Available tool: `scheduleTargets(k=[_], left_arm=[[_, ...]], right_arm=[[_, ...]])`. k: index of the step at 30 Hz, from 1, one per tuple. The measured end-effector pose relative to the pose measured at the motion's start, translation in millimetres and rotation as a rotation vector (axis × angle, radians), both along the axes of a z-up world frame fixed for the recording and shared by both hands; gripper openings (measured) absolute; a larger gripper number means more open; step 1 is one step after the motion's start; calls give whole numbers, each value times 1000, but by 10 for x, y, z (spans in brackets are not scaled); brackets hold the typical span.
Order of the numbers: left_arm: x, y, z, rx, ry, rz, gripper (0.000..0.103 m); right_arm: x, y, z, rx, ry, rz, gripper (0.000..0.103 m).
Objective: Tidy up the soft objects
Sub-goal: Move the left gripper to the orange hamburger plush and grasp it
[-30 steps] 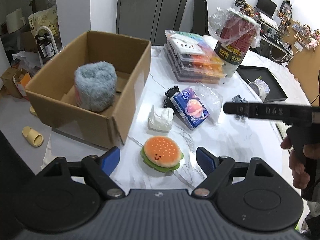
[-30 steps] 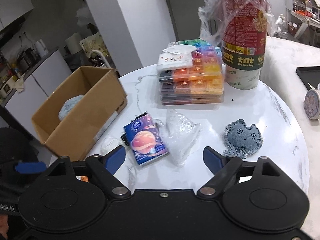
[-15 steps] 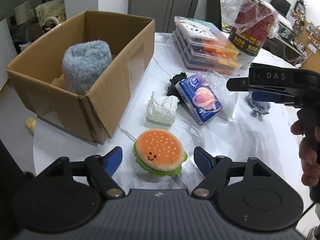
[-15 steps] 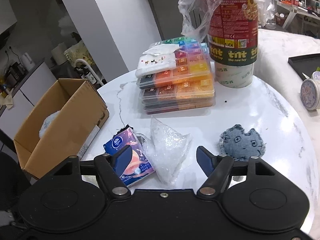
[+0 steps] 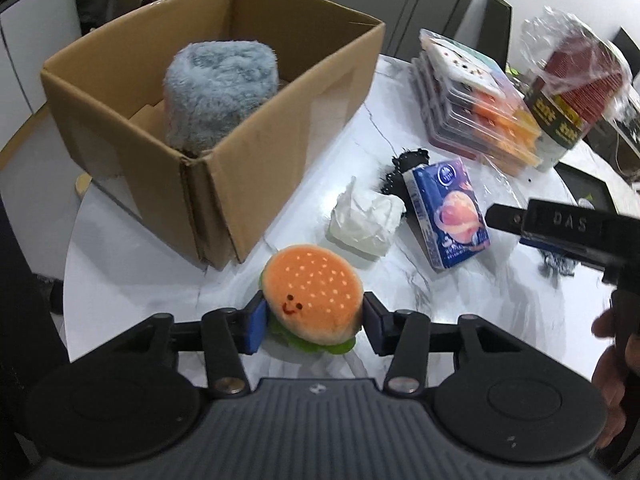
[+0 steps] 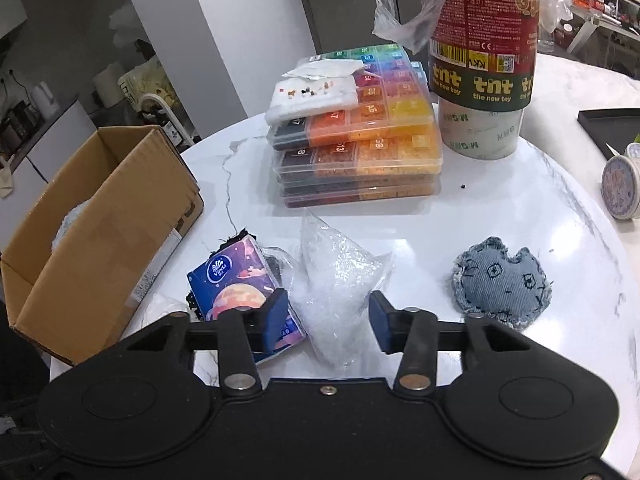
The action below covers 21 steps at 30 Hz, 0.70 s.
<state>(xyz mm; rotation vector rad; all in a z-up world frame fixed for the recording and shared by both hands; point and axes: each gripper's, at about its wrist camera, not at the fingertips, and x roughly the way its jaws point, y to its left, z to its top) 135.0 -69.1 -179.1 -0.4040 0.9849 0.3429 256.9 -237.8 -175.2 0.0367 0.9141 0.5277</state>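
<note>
My left gripper [image 5: 312, 318] is shut on a plush hamburger [image 5: 312, 296] with a smiley face, at the near edge of the white marble table [image 5: 160, 256]. A cardboard box [image 5: 224, 148] stands just left of it, with a fluffy grey-blue roll [image 5: 220, 88] inside. My right gripper [image 6: 328, 322] is open, its fingers on either side of a crumpled clear plastic bag [image 6: 336, 280]. A denim plush [image 6: 502, 284] lies to its right. A blue tissue pack [image 6: 240, 284] lies to its left, and also shows in the left wrist view [image 5: 448, 216].
A white crumpled tissue [image 5: 364, 220] and a black fuzzy item [image 5: 404, 164] lie near the tissue pack. Stacked bead boxes [image 6: 360, 152] and a tall red tub [image 6: 484, 60] stand at the back. A black tray [image 6: 616, 128] is far right.
My left gripper moved forward and closed on the hamburger plush. My right gripper moved down and forward over the plastic bag, its fingers narrowing around it.
</note>
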Motion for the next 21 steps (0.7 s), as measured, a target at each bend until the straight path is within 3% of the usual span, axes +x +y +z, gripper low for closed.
scheduleTargets(k=[2,5,21], left_arm=[[-7,3,5,-6,2,6,47],[-16,1,12,-15,4,8,46],[-92,-99,245,-51,-5,-44,44]], right_arm=[[-11,-2,12,-3,7,3,27],[-33,-22,51,-11,27,-2,23],[-384,-127,475,-80,0,-46,19]])
